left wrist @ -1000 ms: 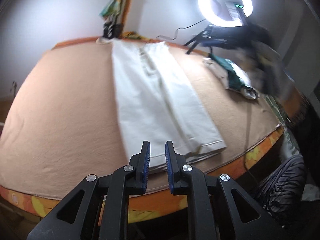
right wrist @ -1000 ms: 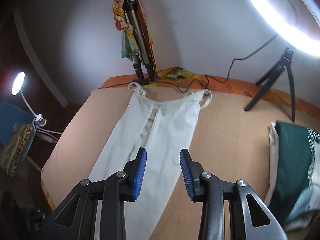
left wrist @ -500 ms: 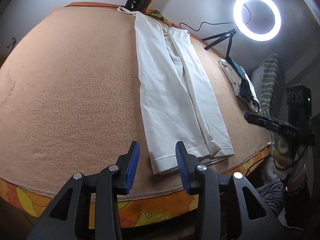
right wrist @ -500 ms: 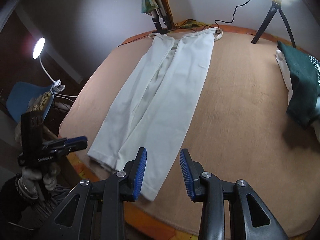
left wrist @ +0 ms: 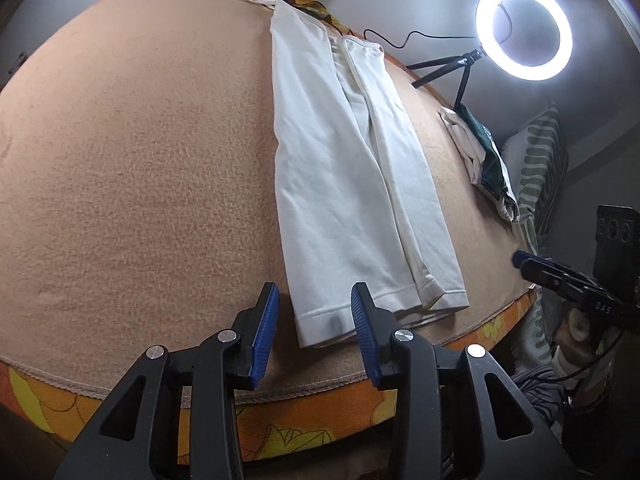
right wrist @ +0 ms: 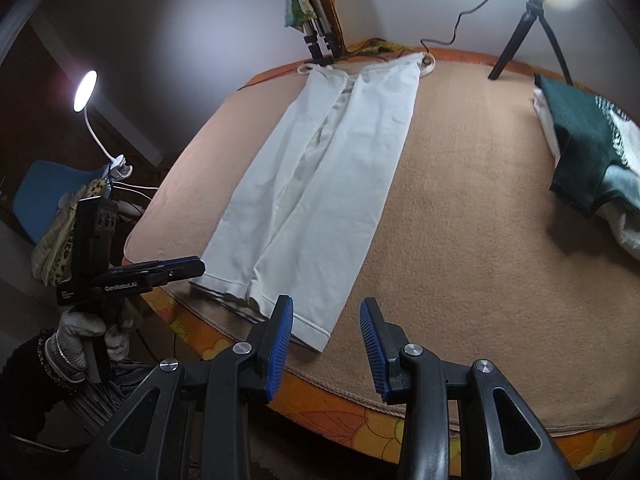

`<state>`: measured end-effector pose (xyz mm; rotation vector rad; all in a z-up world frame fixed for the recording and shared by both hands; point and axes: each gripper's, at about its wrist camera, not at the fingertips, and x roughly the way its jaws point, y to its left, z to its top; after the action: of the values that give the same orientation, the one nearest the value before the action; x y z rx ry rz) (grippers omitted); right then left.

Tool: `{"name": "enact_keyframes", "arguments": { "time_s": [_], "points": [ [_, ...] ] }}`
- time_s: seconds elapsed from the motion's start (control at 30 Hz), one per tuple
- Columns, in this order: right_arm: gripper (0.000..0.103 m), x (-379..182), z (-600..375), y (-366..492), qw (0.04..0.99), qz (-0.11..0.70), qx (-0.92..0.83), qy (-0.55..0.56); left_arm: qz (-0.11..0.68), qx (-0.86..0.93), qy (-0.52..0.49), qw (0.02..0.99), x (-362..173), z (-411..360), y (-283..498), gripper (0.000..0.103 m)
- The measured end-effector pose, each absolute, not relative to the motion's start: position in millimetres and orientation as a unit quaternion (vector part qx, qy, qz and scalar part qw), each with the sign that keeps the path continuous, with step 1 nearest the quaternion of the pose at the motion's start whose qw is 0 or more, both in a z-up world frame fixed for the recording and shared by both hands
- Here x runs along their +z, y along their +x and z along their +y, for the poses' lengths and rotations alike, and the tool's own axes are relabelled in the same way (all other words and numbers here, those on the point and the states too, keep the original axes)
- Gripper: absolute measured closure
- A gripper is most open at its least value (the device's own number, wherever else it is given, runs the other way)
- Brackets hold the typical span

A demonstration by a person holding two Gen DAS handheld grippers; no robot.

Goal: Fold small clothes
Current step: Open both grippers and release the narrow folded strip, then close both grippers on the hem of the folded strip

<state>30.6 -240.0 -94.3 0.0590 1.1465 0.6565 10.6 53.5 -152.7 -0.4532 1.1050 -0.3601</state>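
White trousers [left wrist: 344, 184] lie flat on the tan blanket [left wrist: 140, 168], waistband at the far edge and both leg hems toward me. My left gripper [left wrist: 314, 312] hovers open just short of the left leg's hem, its blue pads clear of the cloth. In the right wrist view the trousers [right wrist: 320, 184] run from the far edge to the near one. There my right gripper [right wrist: 326, 320] stands open over the corner of the right leg's hem, holding nothing. The left gripper [right wrist: 198, 268] shows at the other hem, carried by a gloved hand [right wrist: 86, 336].
A ring light [left wrist: 524, 30] on a small tripod stands at the far right. Folded green and white clothes [right wrist: 580, 140] lie on the right of the blanket. Another tripod [right wrist: 320, 40] stands by the waistband. The orange floral edge [right wrist: 360, 416] runs right under both grippers.
The left gripper's jaws went from nearly shut to open, and it dropped toward the left hem. The right gripper drew back from mid-trouser to the near hem.
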Motion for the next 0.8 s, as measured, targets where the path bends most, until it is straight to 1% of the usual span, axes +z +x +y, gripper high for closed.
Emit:
{"name": "enact_keyframes", "arguments": {
  "time_s": [0.17,0.2,0.23,0.3,0.37,0.4,0.43,0.5,0.57,0.67,0.8],
  "points": [
    [0.067,-133.5,-234.7,37.0,0.766,0.561,0.309,0.052,0.513,-0.173,-0.206,0.815,-152.9,50.0,9.3,0.071],
    [0.067,-138.5,-233.1,37.6,0.762,0.564,0.312,0.056,0.512,-0.174,-0.207,0.815,-153.5,49.7,10.0,0.075],
    [0.068,-143.0,-231.6,37.3,0.759,0.566,0.315,0.058,0.512,-0.175,-0.207,0.815,-153.8,49.1,10.4,0.084],
    [0.07,-150.1,-227.8,35.3,0.753,0.57,0.324,0.059,0.508,-0.178,-0.202,0.818,-153.6,48.2,10.2,0.091],
    [0.073,-154.5,-223.3,32.8,0.749,0.572,0.331,0.052,0.505,-0.181,-0.199,0.82,-153.3,46.9,10.2,0.095],
    [0.078,-154.6,-222.0,31.9,0.751,0.568,0.334,0.049,0.503,-0.182,-0.197,0.821,-152.9,46.5,10.3,0.097],
    [0.082,-154.4,-220.2,31.5,0.751,0.566,0.337,0.046,0.501,-0.184,-0.196,0.823,-152.2,46.4,10.1,0.098],
    [0.096,-155.9,-218.9,30.5,0.751,0.566,0.337,0.044,0.496,-0.186,-0.195,0.825,-149.7,46.8,9.3,0.099],
    [0.1,-155.5,-220.5,30.1,0.753,0.564,0.335,0.044,0.49,-0.187,-0.203,0.827,-146.0,49.3,7.7,0.1],
    [0.101,-148.8,-231.3,30.2,0.759,0.555,0.334,0.065,0.477,-0.184,-0.21,0.834,-141.4,53.7,2.4,0.1],
    [0.1,-156.1,-230.3,30.7,0.749,0.563,0.342,0.072,0.497,-0.187,-0.23,0.816,-159.0,56.3,3.7,0.1]
  ]
}}
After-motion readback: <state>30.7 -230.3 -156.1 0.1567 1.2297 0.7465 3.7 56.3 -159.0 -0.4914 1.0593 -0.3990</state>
